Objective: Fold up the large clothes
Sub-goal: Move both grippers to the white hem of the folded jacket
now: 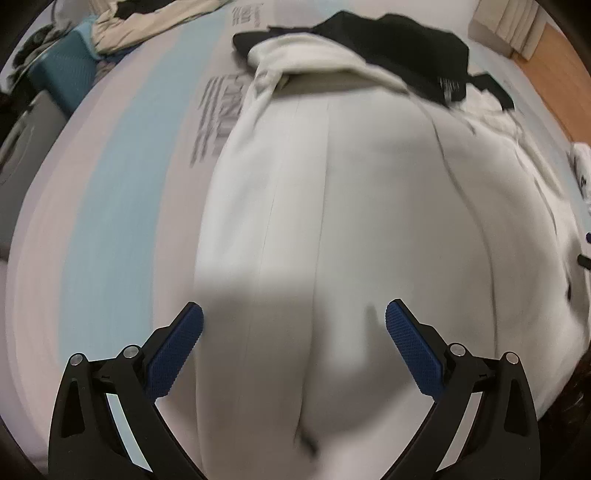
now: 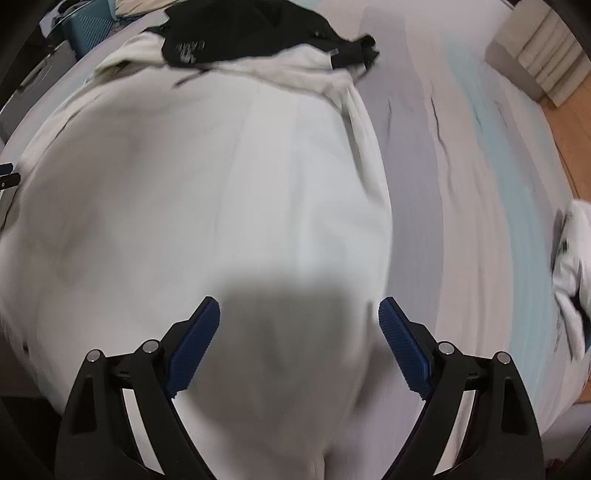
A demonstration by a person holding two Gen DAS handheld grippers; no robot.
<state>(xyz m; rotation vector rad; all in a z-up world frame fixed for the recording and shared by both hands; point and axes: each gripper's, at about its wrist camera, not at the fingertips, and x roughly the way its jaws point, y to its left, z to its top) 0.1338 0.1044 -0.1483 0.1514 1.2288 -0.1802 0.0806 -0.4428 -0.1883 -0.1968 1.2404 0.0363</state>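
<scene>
Looking down, the left wrist view shows the left gripper (image 1: 294, 325) spread wide and empty above a white garment (image 1: 332, 206) spread on the bed (image 1: 110, 221), printed lettering (image 1: 218, 110) beside its left edge. The right wrist view shows the right gripper (image 2: 299, 321) equally wide, empty, with bare sheet beyond the garment's right edge and a black garment (image 2: 243, 33) at its far end.

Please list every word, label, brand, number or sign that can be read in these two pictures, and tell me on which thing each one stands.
No text can be read with certainty.
Grey printed lines on the bed sheet: lettering, too blurred to read.
Pale print on the black garment: looks like a logo or words, too blurred to read.
Small white label on the black garment's edge: too small and blurred to read.
White garment: no text visible.
</scene>
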